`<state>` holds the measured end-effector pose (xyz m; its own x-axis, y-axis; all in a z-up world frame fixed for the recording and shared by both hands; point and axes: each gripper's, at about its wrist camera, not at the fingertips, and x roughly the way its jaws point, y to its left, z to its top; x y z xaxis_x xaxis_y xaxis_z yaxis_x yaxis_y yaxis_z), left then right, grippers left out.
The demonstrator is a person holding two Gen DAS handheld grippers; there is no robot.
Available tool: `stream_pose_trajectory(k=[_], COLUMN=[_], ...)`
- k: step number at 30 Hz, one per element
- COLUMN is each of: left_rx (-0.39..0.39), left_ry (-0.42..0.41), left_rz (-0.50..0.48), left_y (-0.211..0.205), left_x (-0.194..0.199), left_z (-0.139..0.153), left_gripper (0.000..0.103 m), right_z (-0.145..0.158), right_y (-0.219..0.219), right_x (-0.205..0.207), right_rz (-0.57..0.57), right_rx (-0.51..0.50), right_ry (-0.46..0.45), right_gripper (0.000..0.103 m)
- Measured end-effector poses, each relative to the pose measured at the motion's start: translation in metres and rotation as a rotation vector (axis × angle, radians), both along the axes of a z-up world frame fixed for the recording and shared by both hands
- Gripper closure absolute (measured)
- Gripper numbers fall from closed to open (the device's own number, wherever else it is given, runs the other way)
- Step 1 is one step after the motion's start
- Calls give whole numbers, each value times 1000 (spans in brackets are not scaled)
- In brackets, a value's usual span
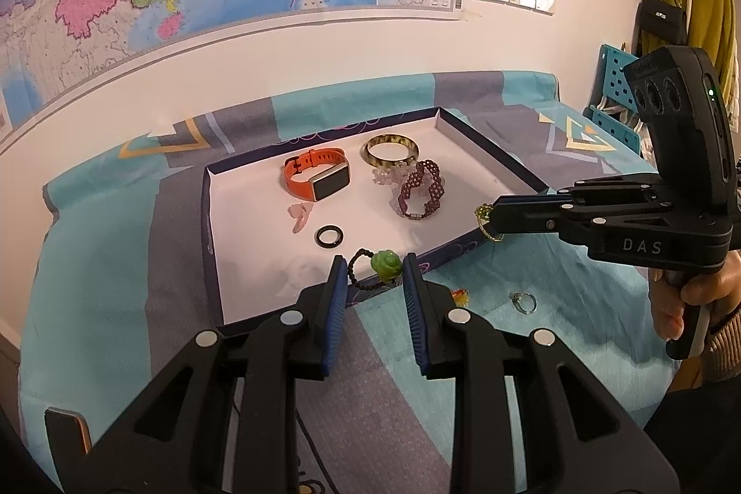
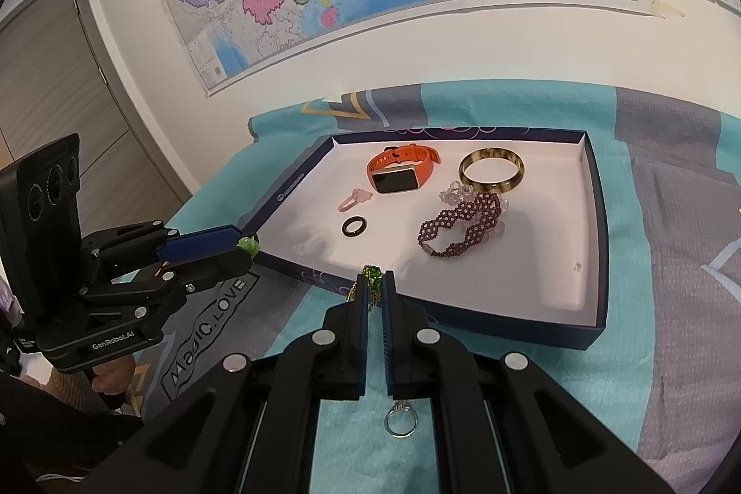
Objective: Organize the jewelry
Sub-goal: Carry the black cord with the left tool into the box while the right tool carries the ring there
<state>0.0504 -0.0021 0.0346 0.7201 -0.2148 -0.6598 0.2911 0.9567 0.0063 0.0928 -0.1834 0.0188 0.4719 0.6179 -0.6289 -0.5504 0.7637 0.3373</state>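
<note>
Tools both grip: left tool (image 1: 374, 269) rounded green bead (image 1: 387, 264), right tool (image 2: 376, 285) glittery green-gold chain (image 2: 370, 278).

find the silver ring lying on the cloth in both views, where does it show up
Left wrist view: the silver ring lies lower right of centre on the teal cloth, outside the tray's near corner.
Right wrist view: the silver ring lies bottom centre, just below the right gripper.
Shared landmark: the orange watch in the tray.
</note>
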Motion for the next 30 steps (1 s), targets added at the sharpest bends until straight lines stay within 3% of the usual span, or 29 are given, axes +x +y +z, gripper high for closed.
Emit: stream_pose_trajectory(k=[30], left_rx=[-22], left_ry=[6], left_rz=[31], left_y=[8], left_x=[20], left_z=[-1], left_gripper=[78], right_z=[1], right_y=[3], right_x=[23], right_rz=[-21], right_rx=[-18], right_ry=[-11], right_gripper=[99])
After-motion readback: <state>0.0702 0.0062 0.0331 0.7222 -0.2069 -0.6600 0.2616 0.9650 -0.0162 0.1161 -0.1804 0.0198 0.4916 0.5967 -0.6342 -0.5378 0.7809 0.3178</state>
